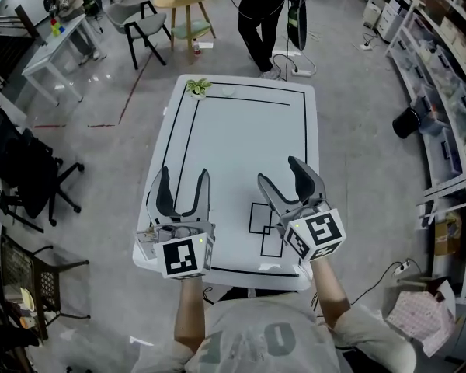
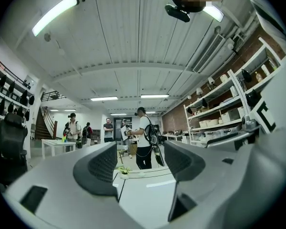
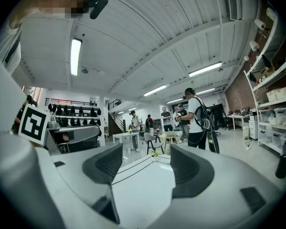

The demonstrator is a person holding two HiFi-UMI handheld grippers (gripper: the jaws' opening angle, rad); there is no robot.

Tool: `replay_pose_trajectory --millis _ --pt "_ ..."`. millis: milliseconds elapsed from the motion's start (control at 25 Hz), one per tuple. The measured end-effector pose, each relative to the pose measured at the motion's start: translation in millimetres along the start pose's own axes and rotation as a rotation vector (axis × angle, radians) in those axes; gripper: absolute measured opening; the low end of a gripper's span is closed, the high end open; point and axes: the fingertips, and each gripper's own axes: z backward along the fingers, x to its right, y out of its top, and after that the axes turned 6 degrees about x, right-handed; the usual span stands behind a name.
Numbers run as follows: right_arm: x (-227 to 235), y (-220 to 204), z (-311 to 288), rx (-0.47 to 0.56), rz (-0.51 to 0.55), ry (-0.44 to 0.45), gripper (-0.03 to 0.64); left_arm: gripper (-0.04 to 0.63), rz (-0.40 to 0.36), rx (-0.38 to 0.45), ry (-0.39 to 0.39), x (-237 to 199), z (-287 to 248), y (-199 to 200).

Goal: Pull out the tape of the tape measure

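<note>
white table (image 1: 241,146), small plant (image 1: 198,87) at far corner

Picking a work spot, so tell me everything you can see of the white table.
The white table has a smooth rectangular top with rounded corners and stands on a grey floor. A thin black line frames the top; overlapping black rectangles are outlined near the front right. A small green plant sits at its far left corner.
</note>
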Motion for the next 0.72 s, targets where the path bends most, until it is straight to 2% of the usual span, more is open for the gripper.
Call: replay_pose_trajectory --millis 280,520,720 --pt "56.8 -10.9 -94.9 -0.039 0.104 0.048 0.304 0.286 -0.010 0.013 0.025 -18.3 -55.7 -17.3" --pt "112.1 -63.9 -200.7 -0.165 0.164 0.116 0.304 0.285 0.006 -0.046 0.053 -35.5 -105.1 -67.4" --pt "143.6 -122.8 -286.6 -0.263 0.231 0.209 0.302 0.285 0.027 -0.108 0.060 -49.1 -137.9 -121.4"
